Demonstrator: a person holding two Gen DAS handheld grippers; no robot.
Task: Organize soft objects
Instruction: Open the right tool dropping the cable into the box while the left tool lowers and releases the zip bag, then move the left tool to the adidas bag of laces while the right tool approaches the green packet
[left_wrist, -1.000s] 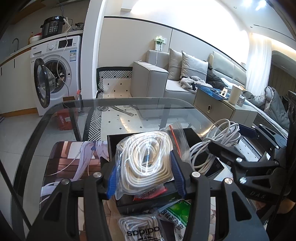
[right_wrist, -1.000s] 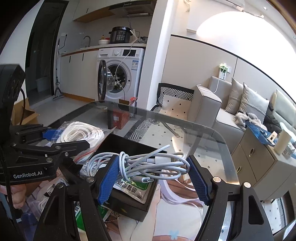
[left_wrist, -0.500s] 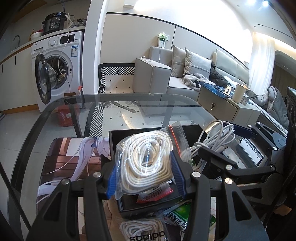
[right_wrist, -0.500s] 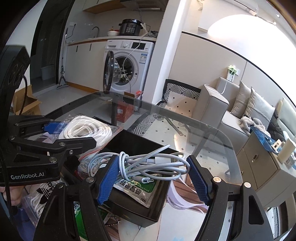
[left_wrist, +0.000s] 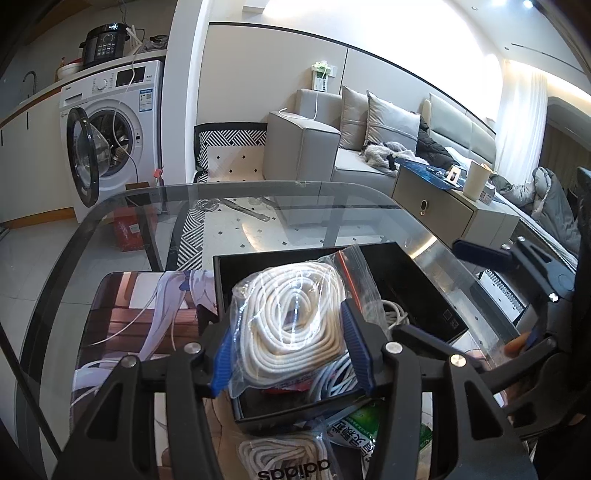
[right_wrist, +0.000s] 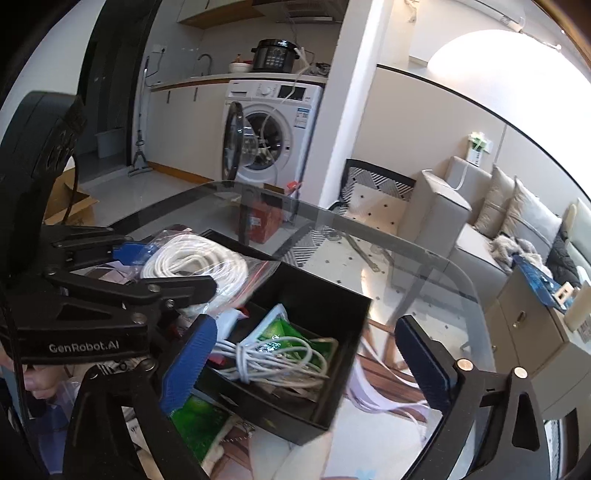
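My left gripper (left_wrist: 291, 347) is shut on a clear zip bag of coiled white rope (left_wrist: 291, 317) and holds it over the near part of the black box (left_wrist: 417, 291). The same bag (right_wrist: 199, 266) shows in the right wrist view at the box's left side. My right gripper (right_wrist: 306, 363) is open and empty above the black box (right_wrist: 325, 291). A bundle of grey-white cable (right_wrist: 280, 363) lies inside the box on a green packet (right_wrist: 280, 328). The cable (left_wrist: 395, 317) peeks out behind the bag in the left wrist view.
The box stands on a glass table (left_wrist: 258, 199) with a printed mat (left_wrist: 147, 314). A bagged adidas rope (left_wrist: 288, 458) and green packets (left_wrist: 354, 432) lie in front of the box. Another green packet (right_wrist: 199, 421) lies left of the box.
My right gripper opened and let go of the cable bundle, which now lies in the box; the gripper then rose and drew back. My left gripper keeps holding the rope bag over the box.
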